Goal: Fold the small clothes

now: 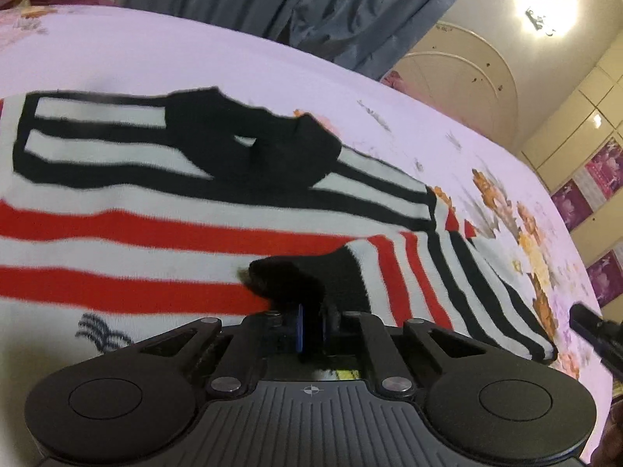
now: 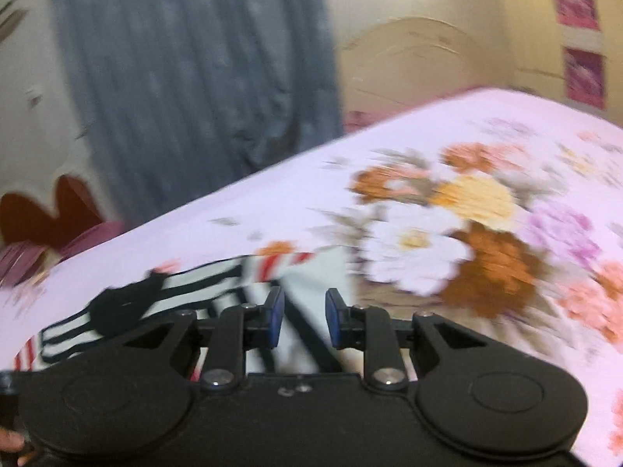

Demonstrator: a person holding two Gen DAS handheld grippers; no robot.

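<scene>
Left wrist view: left tool (image 1: 311, 325) clamped tight on a black hem bit of the striped sweater (image 1: 163, 233) lying spread on the floral bed (image 1: 194, 54), right tool (image 2: 301, 317) part-open over its sleeve, gripping nothing, so folding looks barely started.

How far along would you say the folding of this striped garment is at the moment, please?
Early. Done: the striped sweater lies spread on the floral bedsheet, one sleeve apparently turned in. In hand: the left gripper is shut on a dark edge of it; the right gripper stands open above the cloth. Left: the main folds.
</scene>
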